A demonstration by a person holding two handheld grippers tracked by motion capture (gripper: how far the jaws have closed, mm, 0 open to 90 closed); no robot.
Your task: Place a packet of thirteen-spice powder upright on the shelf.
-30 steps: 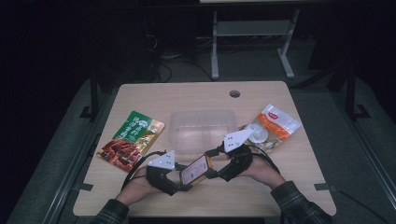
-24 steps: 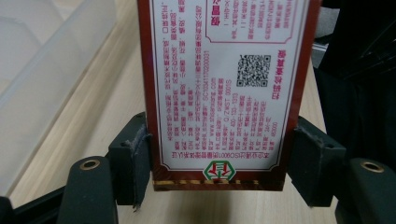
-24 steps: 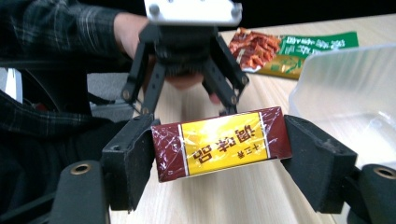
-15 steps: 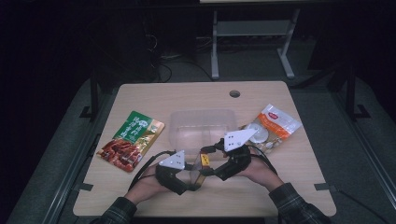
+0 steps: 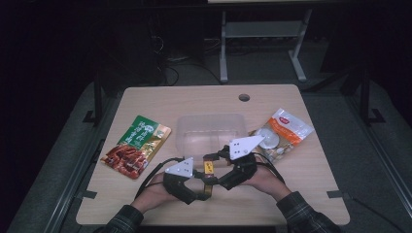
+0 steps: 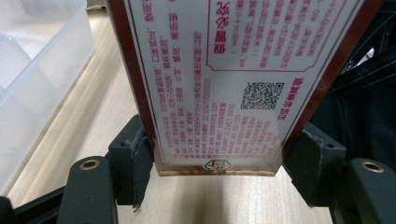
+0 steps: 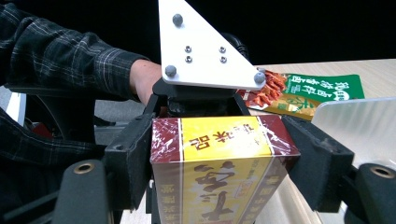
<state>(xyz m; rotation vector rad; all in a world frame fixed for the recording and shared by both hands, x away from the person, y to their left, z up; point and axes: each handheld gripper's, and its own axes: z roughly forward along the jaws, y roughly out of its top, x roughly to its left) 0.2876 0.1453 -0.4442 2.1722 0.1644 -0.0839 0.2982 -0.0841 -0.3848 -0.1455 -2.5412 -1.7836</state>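
1. Wooden table (image 5: 160,99), pale top, round hole near the far edge.
2. Clear plastic tub (image 5: 211,131) sits mid-table, just beyond both grippers; its wall shows at the left of the left gripper view (image 6: 32,70).
3. Green snack bag (image 5: 137,145) lies flat at the table's left, well apart from the tub.
4. White-and-orange snack bag (image 5: 283,135) lies flat at the right, just beside the tub.
5. Person's hands come in from the near edge, plaid sleeves (image 5: 303,216).
6. Left gripper (image 5: 206,180) and right gripper (image 5: 210,162) meet in front of the tub, each with a grey plate on top.
7. Box (image 5: 209,169), dark red and yellow with a printed white back, is held between them above the table.
8. Left gripper's jaws clamp the box's lower end (image 6: 215,93), pads touching both sides.
9. Right gripper's jaws flank the box (image 7: 219,158); left pad touching, right side cannot tell.
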